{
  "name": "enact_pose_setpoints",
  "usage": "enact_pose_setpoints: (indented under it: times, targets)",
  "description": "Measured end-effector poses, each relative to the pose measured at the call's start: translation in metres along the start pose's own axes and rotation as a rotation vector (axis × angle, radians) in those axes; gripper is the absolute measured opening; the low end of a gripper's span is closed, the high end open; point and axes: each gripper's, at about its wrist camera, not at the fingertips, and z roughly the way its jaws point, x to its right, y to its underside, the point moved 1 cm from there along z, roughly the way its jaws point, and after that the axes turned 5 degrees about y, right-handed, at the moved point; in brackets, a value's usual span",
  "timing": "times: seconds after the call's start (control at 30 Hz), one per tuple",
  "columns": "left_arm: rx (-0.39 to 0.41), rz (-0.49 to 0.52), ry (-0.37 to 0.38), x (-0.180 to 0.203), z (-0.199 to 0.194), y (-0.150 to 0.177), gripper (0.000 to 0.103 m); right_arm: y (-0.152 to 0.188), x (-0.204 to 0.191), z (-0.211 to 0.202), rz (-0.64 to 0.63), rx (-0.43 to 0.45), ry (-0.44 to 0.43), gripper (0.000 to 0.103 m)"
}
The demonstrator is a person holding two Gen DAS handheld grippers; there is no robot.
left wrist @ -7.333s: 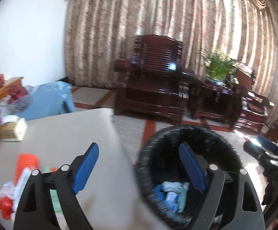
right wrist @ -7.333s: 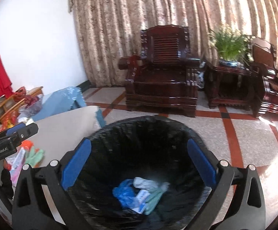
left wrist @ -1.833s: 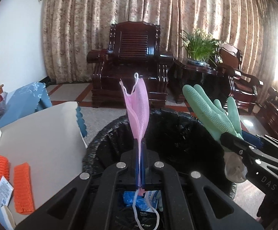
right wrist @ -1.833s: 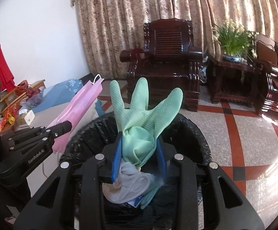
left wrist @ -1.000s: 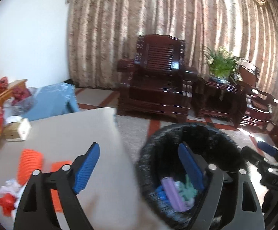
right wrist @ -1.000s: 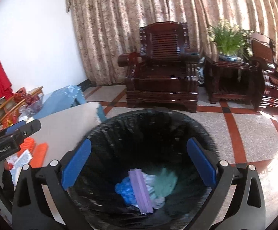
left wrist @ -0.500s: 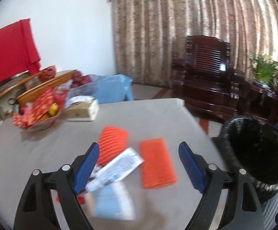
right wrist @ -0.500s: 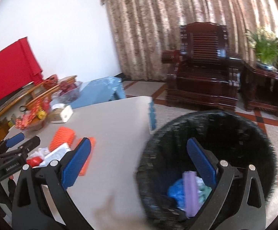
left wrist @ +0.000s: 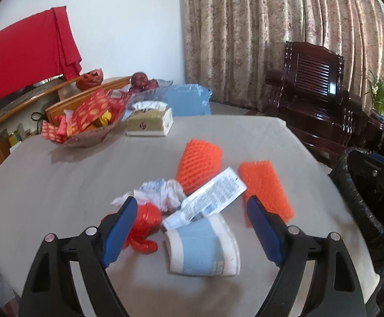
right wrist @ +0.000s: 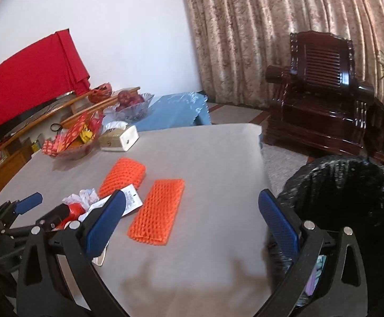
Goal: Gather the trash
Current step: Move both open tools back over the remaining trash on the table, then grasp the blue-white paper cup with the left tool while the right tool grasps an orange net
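Trash lies on the grey table (left wrist: 59,174): a flattened blue and white paper cup (left wrist: 202,245), a white printed packet (left wrist: 207,198), a red crumpled bag (left wrist: 144,224), crumpled white paper (left wrist: 157,190) and two orange foam nets (left wrist: 199,161) (left wrist: 264,187). My left gripper (left wrist: 189,229) is open and empty, just above the cup. My right gripper (right wrist: 192,224) is open and empty, over the table beside the flat orange net (right wrist: 157,211). The black-lined trash bin (right wrist: 350,198) stands off the table's right edge, and also shows in the left wrist view (left wrist: 363,192).
A tissue box (left wrist: 149,124) and a bowl of red snack packets (left wrist: 86,124) sit at the table's far side. A glass fruit bowl (right wrist: 128,105) stands behind. A dark wooden armchair (right wrist: 321,92) stands by the curtain.
Both grippers swung left from over the bin to the table. The left one now hovers over the trash pile; both stay open and empty.
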Motion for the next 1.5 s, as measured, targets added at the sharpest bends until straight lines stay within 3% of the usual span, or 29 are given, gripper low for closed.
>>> enact_pose_setpoints:
  times: [0.93,1.0,1.13,1.5]
  targets:
    - [-0.177,-0.041,-0.021,0.012,0.061,0.038,0.083,0.016,-0.008,0.054,-0.043,-0.114,-0.027,0.098]
    - [-0.177,-0.051,-0.008,0.010,0.061,0.039,0.073,0.017,-0.007,0.055,-0.043,-0.116,-0.026,0.098]
    - [-0.173,-0.062,0.003,0.006,0.058,0.039,0.071,0.018,-0.011,0.058,-0.050,-0.125,-0.030,0.098]
    - [-0.056,-0.051,-0.030,-0.009,0.028,0.021,0.071,0.023,-0.041,0.082,-0.080,-0.169,-0.019,0.097]
